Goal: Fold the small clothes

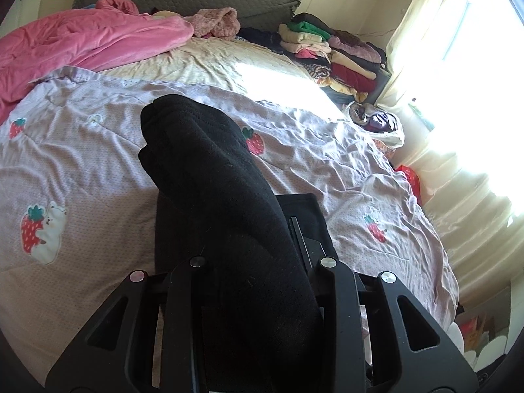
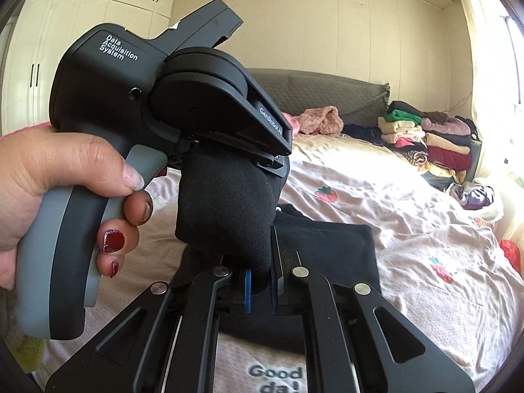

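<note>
A bed (image 1: pixel 327 150) carries a strawberry-print quilt (image 1: pixel 98 170), pink blanket (image 1: pixel 72 39) and folded black garment (image 2: pixel 327 242).

Soft cloth, hard plastic

Matt black knit garment (image 1: pixel 213 180); crumpled cotton bedspread (image 1: pixel 98 170); smooth matt plastic left gripper (image 2: pixel 209 104), shiny metal pins.

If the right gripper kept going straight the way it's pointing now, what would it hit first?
Probably the left gripper, right ahead and clamped on the same black sock that the right gripper grips. Depth is hard to judge; the black garment on the bed lies lower.
</note>
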Demonstrator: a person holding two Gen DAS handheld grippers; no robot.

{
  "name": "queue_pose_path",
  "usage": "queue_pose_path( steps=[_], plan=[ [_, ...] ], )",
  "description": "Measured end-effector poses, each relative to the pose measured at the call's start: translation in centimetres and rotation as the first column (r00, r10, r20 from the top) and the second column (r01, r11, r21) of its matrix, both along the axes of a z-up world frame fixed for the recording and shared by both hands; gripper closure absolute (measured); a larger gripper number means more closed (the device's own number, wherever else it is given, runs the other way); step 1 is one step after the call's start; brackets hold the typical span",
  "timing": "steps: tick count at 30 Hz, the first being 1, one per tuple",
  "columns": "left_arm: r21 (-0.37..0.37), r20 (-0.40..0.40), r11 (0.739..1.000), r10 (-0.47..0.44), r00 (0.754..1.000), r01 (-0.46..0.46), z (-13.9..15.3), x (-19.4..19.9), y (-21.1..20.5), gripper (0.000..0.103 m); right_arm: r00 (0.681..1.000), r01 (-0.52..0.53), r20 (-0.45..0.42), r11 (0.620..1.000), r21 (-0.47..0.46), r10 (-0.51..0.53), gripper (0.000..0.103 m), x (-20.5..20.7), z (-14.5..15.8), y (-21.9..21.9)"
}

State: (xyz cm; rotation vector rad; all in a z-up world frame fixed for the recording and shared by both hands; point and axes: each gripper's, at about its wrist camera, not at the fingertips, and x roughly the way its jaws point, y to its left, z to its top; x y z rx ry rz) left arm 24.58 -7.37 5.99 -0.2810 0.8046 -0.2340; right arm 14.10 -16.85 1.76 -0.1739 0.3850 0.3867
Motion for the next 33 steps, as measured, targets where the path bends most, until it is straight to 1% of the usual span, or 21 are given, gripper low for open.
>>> queue_pose_path(
  steps=[6, 12, 15, 16, 17, 19, 21, 22, 23, 24, 25, 27, 29, 31, 33],
  plan=[
    [0.026, -0.018, 1.0, -0.016, 1.0, 0.017, -0.6, 0.6, -2.7, 0.081, 0.999, 0.024, -0.023, 0.999, 0.027, -0.024, 0.096, 0.1, -0.5, -2.2],
    [0.042, -0.059, 0.999, -0.029, 0.998, 0.032, -2.5, 1.5, -4.5, 0.081, 0.996, 0.046, -0.08, 0.998, 0.047, -0.043, 0.096, 0.4, -1.8, -4.0],
    [0.042, -0.09, 0.999, -0.031, 0.995, 0.035, -3.7, 2.2, -5.0, 0.078, 0.992, 0.057, -0.117, 0.996, 0.061, -0.05, 0.096, 0.9, -2.7, -4.4],
    [0.042, -0.102, 0.998, -0.032, 0.994, 0.037, -4.2, 2.5, -5.2, 0.074, 0.989, 0.066, -0.138, 0.995, 0.071, -0.055, 0.096, 1.2, -3.1, -4.6],
    [0.035, -0.11, 0.998, -0.04, 0.993, 0.044, -4.7, 2.7, -5.4, 0.067, 0.986, 0.075, -0.158, 0.994, 0.083, -0.061, 0.096, 1.6, -3.2, -4.8],
    [-0.009, -0.109, 0.998, -0.059, 0.992, 0.058, -5.4, 2.9, -5.4, 0.062, 0.976, 0.098, -0.204, 0.989, 0.106, -0.075, 0.096, 2.3, -4.0, -5.3],
    [-0.052, -0.111, 0.996, -0.073, 0.991, 0.068, -5.6, 2.8, -5.3, 0.051, 0.967, 0.11, -0.245, 0.984, 0.142, -0.073, 0.095, 2.8, -4.6, -6.0],
    [-0.094, -0.098, 0.992, -0.088, 0.991, 0.079, -5.3, 2.5, -5.0, 0.034, 0.963, 0.117, -0.261, 0.98, 0.161, -0.072, 0.094, 3.1, -4.8, -6.3],
    [-0.13, -0.083, 0.988, -0.097, 0.992, 0.086, -4.9, 2.2, -4.8, 0.021, 0.958, 0.126, -0.278, 0.977, 0.174, -0.074, 0.094, 3.3, -5.0, -6.5],
    [-0.164, -0.059, 0.983, -0.098, 0.993, 0.087, -4.5, 1.8, -4.4, 0.021, 0.952, 0.138, -0.296, 0.974, 0.182, -0.079, 0.093, 3.5, -5.3, -6.7],
    [-0.181, -0.034, 0.98, -0.092, 0.995, 0.084, -3.8, 1.3, -3.9, 0.021, 0.942, 0.156, -0.323, 0.968, 0.197, -0.086, 0.093, 3.9, -5.7, -7.0],
    [-0.167, -0.005, 0.983, -0.079, 0.997, 0.077, -2.9, 0.8, -3.3, 0.021, 0.92, 0.191, -0.382, 0.952, 0.24, -0.088, 0.09, 4.7, -6.4, -7.9],
    [-0.1, 0.01, 0.994, -0.05, 0.999, 0.05, -2.5, 0.2, -2.4, 0.021, 0.892, 0.227, -0.448, 0.92, 0.319, -0.065, 0.09, 5.5, -7.1, -9.3],
    [-0.014, -0.011, 1.0, 0.0, 1.0, 0.0, -3.1, -0.1, -1.4, 0.021, 0.879, 0.242, -0.475, 0.894, 0.376, -0.038, 0.089, 5.6, -7.5, -9.9],
    [0.035, -0.039, 0.999, 0.022, 0.999, -0.021, -4.3, -0.6, -0.6, 0.021, 0.872, 0.251, -0.488, 0.884, 0.394, -0.03, 0.087, 5.5, -7.5, -10.0]
  ],
)
